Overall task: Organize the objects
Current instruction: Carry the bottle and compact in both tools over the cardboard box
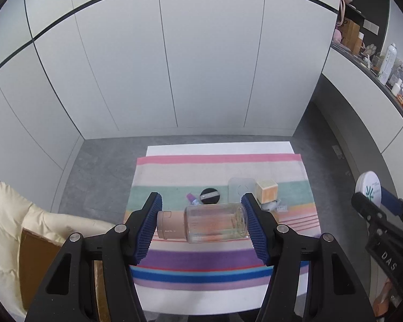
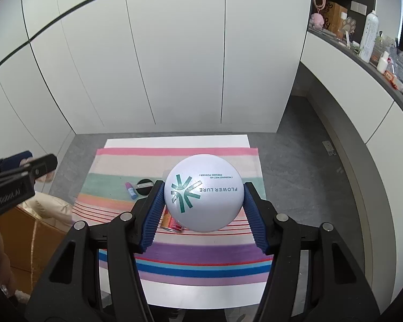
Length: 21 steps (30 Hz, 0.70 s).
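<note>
My left gripper (image 1: 201, 224) is shut on a clear bottle (image 1: 216, 222) with a beige cap (image 1: 169, 225), held sideways above the striped cloth (image 1: 201, 257). My right gripper (image 2: 202, 201) is shut on a round white powder compact (image 2: 202, 193) printed "FLOWER LURE", held above the cloth (image 2: 201, 252). That compact also shows at the right edge of the left wrist view (image 1: 368, 190). On the cloth lie a black round disc (image 1: 209, 196), a small purple tube (image 1: 192, 198), a beige cube box (image 1: 267, 191) and a clear flat piece (image 1: 240, 189).
A small can (image 2: 172, 222) lies on the cloth under the compact. A cardboard box (image 1: 37, 263) with a cream padded cloth (image 1: 8, 214) stands left of the table. White cabinet doors (image 1: 174, 67) rise behind. A cluttered shelf (image 1: 384, 64) runs along the right.
</note>
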Motion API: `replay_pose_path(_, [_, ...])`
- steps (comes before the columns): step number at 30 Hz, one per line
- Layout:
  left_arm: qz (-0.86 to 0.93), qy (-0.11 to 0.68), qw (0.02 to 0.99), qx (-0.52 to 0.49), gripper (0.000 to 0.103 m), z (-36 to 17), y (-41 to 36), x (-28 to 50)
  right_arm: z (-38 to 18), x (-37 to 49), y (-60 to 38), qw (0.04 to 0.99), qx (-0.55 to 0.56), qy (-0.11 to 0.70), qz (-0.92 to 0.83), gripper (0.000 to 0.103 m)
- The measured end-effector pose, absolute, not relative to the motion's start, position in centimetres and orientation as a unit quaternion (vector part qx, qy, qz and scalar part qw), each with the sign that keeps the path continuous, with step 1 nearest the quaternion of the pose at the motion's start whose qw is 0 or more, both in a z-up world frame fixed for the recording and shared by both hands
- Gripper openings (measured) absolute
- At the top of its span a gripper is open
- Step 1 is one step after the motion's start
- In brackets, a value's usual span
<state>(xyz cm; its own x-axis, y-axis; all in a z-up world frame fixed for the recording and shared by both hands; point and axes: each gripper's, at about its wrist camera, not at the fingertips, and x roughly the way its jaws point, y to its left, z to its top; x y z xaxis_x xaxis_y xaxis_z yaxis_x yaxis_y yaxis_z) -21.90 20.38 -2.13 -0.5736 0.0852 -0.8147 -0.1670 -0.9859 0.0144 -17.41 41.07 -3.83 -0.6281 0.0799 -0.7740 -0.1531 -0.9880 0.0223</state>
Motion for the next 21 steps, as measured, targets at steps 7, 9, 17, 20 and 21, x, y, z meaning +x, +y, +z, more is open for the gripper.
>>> replay_pose_path(7, [0.888,0.062,0.065,-0.45,0.063,-1.7,20.2,-19.9,-2.6,-16.1,40.7,0.069,-0.428,0.046,0.9,0.06])
replay_pose_path(9, [0.886,0.067,0.064,-0.453,0.063,-1.8,20.2,-19.3,-2.6,-15.8,40.9,0.069,-0.427,0.043,0.9,0.06])
replay_pose_path(17, [0.887,0.066,0.062,-0.452,0.063,-1.5,18.9,-15.5,-2.7,-12.6,40.5,0.068,-0.43,0.043,0.899,0.06])
replay_pose_path(20, [0.882,0.075,0.058,-0.461,0.063,-1.9,18.4,-13.7,-2.9,-10.6,40.4,0.067,-0.43,0.043,0.899,0.06])
replay_pose_path(21, [0.882,0.081,0.056,-0.46,0.063,-2.0,18.2,-13.0,-2.9,-10.1,40.4,0.07,-0.429,0.044,0.899,0.06])
